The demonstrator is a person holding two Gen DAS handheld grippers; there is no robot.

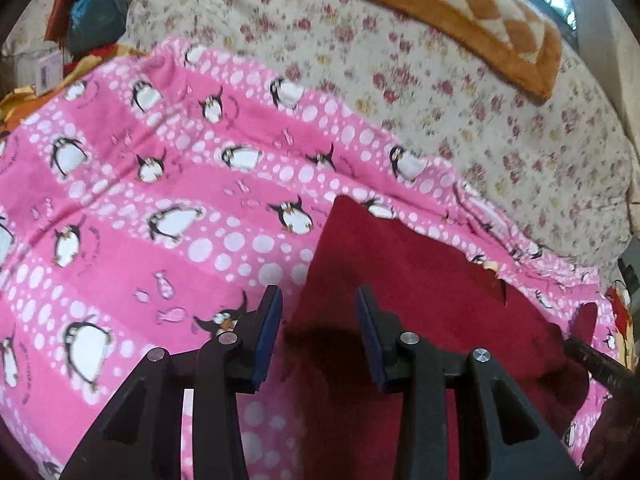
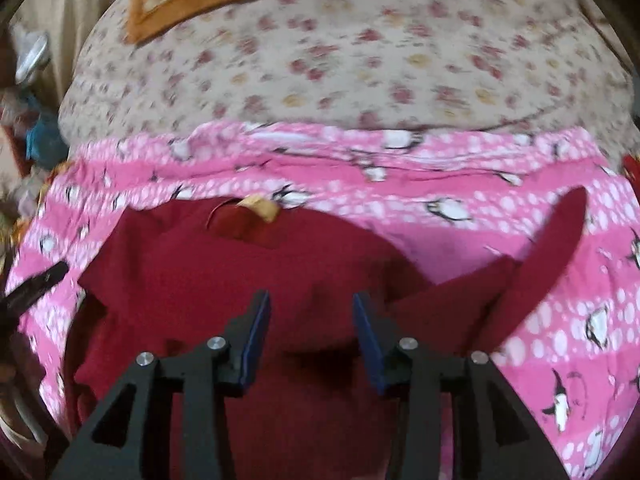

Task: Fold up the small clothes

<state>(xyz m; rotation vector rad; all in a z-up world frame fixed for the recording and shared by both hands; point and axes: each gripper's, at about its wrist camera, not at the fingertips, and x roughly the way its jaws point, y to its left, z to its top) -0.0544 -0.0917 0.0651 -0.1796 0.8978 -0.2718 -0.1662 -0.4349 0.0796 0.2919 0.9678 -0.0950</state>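
Note:
A small dark red garment [image 1: 420, 280] lies spread on a pink penguin-print blanket [image 1: 160, 200]. My left gripper [image 1: 319, 300] is open and empty, just above the garment's left edge. In the right wrist view the red garment [image 2: 224, 272] shows a yellow neck label [image 2: 258, 206] at its far edge and a sleeve [image 2: 552, 248] sticking out to the right. My right gripper [image 2: 311, 306] is open and empty over the garment's middle. The tip of the other gripper [image 2: 38, 282] shows at the left edge.
The pink blanket [image 2: 480, 216] lies on a cream floral bedspread [image 1: 460, 100]. An orange and cream checked cushion [image 1: 472, 12] lies at the bed's far side. Cluttered items, including a blue bag [image 1: 94, 8], stand beyond the bed's left side.

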